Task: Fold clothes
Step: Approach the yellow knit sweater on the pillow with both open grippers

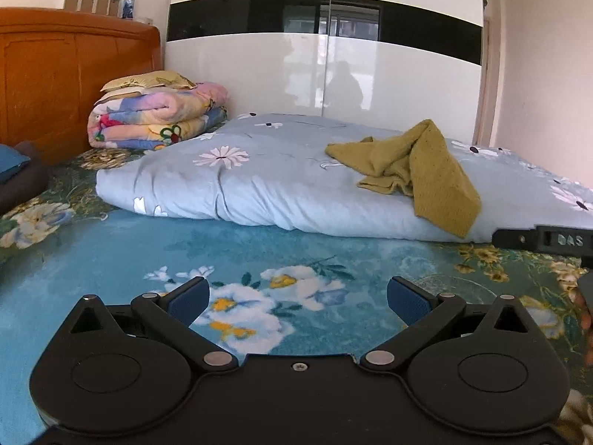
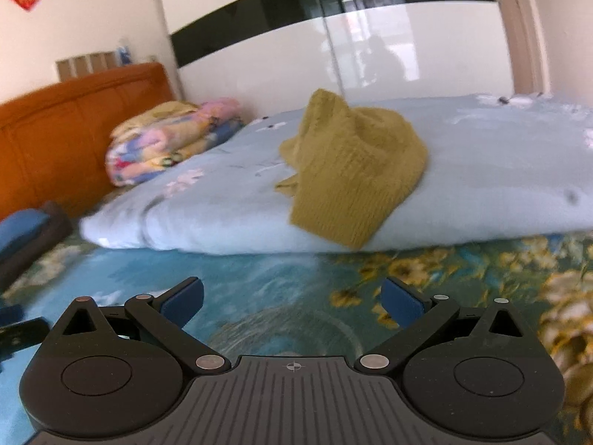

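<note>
A crumpled mustard-yellow knit garment (image 1: 418, 170) lies on a light blue flowered duvet (image 1: 281, 185), one corner hanging over the duvet's near edge. It also shows in the right wrist view (image 2: 352, 174), ahead and slightly right. My left gripper (image 1: 298, 300) is open and empty, low over the blue floral bedsheet (image 1: 155, 244), well short of the garment. My right gripper (image 2: 292, 298) is open and empty, also over the sheet, in front of the garment. Part of the right gripper shows at the right edge of the left wrist view (image 1: 548, 239).
A folded colourful quilt with a pillow (image 1: 155, 115) sits by the orange headboard (image 1: 74, 74). Dark folded items (image 1: 18, 178) lie at the left. A glossy white wardrobe (image 1: 326, 74) stands behind the bed.
</note>
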A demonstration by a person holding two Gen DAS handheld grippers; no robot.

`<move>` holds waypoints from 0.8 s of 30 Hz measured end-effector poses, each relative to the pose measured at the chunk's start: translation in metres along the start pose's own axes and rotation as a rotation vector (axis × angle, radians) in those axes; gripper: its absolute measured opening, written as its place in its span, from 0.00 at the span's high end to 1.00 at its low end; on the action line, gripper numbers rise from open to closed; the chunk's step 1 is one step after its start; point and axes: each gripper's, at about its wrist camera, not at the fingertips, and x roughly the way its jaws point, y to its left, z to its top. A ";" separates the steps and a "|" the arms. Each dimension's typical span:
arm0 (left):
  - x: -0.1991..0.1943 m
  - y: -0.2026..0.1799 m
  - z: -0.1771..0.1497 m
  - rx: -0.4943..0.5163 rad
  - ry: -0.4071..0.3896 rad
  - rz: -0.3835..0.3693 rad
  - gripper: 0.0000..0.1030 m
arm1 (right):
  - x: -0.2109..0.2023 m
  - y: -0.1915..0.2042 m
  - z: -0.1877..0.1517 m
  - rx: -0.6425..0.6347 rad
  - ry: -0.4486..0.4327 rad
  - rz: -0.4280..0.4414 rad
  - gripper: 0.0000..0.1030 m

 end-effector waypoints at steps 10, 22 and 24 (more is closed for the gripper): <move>0.041 0.003 0.022 -0.049 0.014 0.045 0.02 | 0.049 -0.014 0.029 0.010 -0.033 -0.072 0.00; 0.062 0.012 0.032 -0.128 0.037 0.037 0.02 | 0.088 -0.040 0.044 0.077 -0.004 -0.143 0.01; 0.062 0.009 0.031 -0.113 0.043 0.023 0.02 | 0.089 -0.039 0.046 0.076 0.012 -0.137 0.01</move>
